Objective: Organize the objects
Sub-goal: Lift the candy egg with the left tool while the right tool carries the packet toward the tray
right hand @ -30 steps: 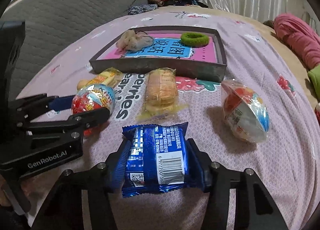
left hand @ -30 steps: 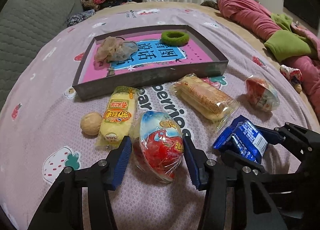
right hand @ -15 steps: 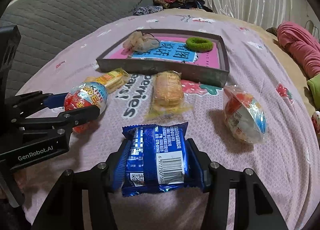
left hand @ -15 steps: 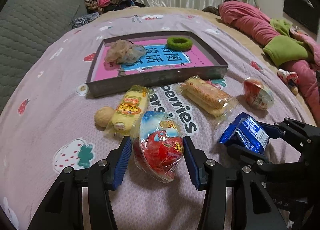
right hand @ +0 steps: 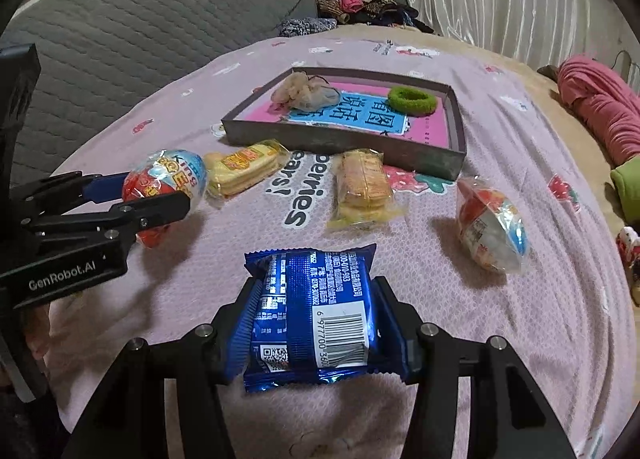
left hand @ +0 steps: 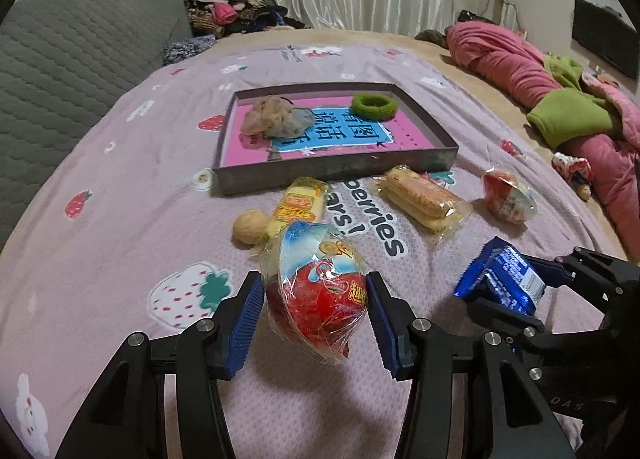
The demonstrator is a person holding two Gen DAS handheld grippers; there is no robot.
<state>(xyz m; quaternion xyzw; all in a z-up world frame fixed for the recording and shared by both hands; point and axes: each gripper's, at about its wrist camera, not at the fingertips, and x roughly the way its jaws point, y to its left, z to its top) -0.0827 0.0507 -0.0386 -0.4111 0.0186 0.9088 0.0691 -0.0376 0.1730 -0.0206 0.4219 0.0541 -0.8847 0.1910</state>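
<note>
Two wrapped eggs, two biscuit packs, one blue packet, one walnut-like ball (left hand: 250,226), though it's small and hard to tell. Left gripper (left hand: 316,313) pinches one egg (left hand: 316,291) above the bedspread (left hand: 120,227), jaws fairly wide. Right gripper (right hand: 314,325) clamps the blue packet (right hand: 316,315). Second egg (right hand: 494,229) lies right; biscuit packs (right hand: 362,187) (right hand: 244,167) sit before the tray (right hand: 344,143).

Scrunchie (left hand: 374,105) inside tray (left hand: 336,171); snacks (left hand: 424,203) before it.

A lilac bedspread (left hand: 120,195) is showing printed strawberries (red, green-leafed), a glossy blue foil snack packet (right hand: 316,315) is displaying a white barcode, and a fuzzy green hair tie (left hand: 374,106) is lying on pink.
</note>
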